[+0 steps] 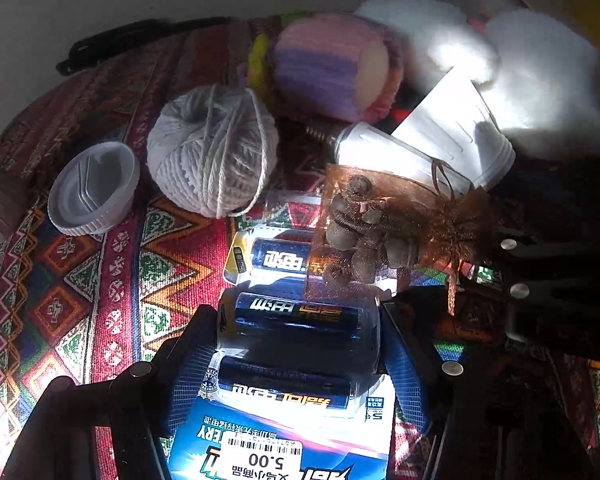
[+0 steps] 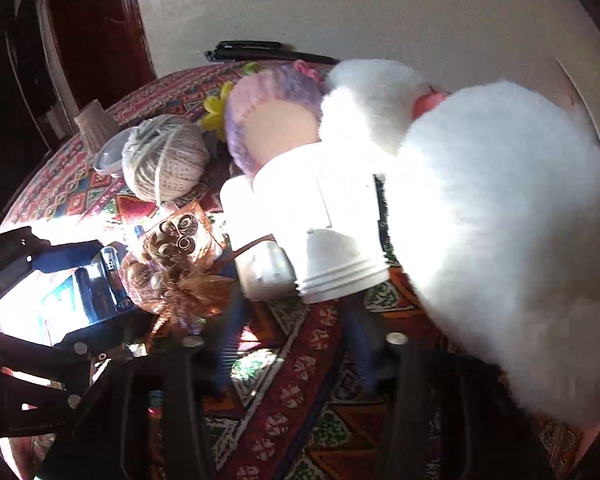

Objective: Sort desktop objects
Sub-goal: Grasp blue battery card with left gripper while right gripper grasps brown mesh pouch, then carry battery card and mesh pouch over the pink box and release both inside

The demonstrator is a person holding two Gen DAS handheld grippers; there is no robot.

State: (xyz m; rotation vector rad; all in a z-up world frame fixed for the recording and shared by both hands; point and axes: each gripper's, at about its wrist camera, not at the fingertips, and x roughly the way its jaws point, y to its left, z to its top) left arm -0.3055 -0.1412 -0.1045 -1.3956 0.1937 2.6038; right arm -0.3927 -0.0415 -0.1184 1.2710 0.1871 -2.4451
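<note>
Patterned red woven cloth (image 1: 80, 280) covers the table, with a pale wall behind it. In the left wrist view, the left gripper (image 1: 300, 344) has its two blue-padded fingers closed against the sides of a blister pack of batteries (image 1: 296, 320), which lies flat between them and runs back toward 6 o'clock. Just beyond, at 1 o'clock, an orange mesh pouch of small round things (image 1: 364, 232) rests on the pack's far end. A ball of white yarn (image 1: 214, 148) sits at 11 o'clock, with a white ribbed cap (image 1: 94, 188) near it at 10 o'clock. White plastic jars (image 1: 452, 136) lie tipped at 1 o'clock, near a fluffy white toy (image 1: 540, 76). The right gripper (image 2: 292, 344) stands wide open over bare cloth, holding nothing.
</note>
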